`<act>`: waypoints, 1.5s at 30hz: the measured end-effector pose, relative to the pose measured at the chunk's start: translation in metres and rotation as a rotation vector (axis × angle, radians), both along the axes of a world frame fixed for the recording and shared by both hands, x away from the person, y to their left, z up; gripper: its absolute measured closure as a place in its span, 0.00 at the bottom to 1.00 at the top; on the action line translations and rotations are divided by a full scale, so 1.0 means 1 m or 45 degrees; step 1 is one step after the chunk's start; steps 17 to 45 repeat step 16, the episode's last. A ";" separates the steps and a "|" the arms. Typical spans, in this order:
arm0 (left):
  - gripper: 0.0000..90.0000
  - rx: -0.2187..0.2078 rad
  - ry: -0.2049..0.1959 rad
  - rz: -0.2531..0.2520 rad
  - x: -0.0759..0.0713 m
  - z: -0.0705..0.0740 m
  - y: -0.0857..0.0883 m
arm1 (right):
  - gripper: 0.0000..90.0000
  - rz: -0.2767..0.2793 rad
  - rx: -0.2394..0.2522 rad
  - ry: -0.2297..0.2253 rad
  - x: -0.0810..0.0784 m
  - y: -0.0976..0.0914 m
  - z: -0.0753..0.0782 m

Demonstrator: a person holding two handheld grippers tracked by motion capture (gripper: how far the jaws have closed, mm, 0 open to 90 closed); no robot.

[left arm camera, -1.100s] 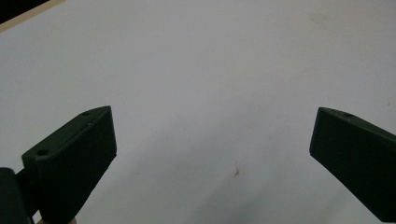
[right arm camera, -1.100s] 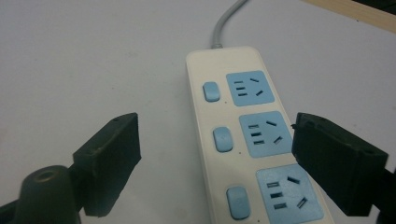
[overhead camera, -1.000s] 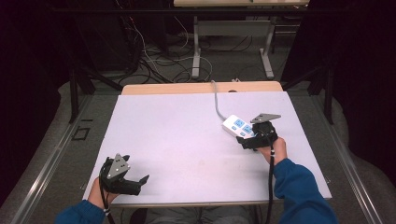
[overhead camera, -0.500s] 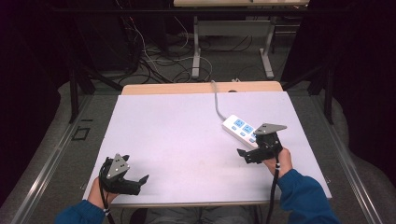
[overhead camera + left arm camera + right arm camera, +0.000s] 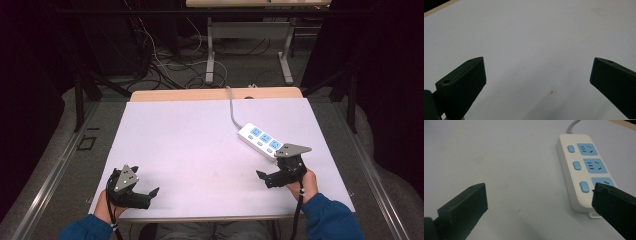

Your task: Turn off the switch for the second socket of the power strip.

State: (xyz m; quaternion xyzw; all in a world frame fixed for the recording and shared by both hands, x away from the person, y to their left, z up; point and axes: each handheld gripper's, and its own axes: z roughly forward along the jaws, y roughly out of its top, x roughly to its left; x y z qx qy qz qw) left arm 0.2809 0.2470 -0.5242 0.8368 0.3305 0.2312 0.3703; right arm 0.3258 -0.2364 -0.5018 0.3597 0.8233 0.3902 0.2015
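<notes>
Lying on the right half of the white table (image 5: 190, 150), the power strip (image 5: 262, 141) runs its long axis diagonally, cable end away from the person, near end just ahead of the right gripper (image 5: 276, 176). That gripper's jaws have just been opening; they stand wide, nothing between them. Left gripper (image 5: 142, 196) sits well apart, spread, empty. Strip: smooth white plastic bar, rounded corners, three blue sockets, blue switches, grey cable (image 5: 231, 107).

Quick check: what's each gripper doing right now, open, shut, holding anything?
Left gripper: open, holding nothing.
Right gripper: open, holding nothing, its jaws have just been opening; power strip lies untouched beside it.
</notes>
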 end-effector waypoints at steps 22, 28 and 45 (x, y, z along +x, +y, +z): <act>0.00 0.009 0.003 -0.005 0.000 0.000 0.000 | 0.00 -0.032 0.011 -0.004 -0.028 -0.014 -0.008; 0.00 0.009 0.003 -0.005 0.000 0.000 0.000 | 0.00 -0.032 0.011 -0.004 -0.028 -0.014 -0.008; 0.00 0.009 0.003 -0.005 0.000 0.000 0.000 | 0.00 -0.032 0.011 -0.004 -0.028 -0.014 -0.008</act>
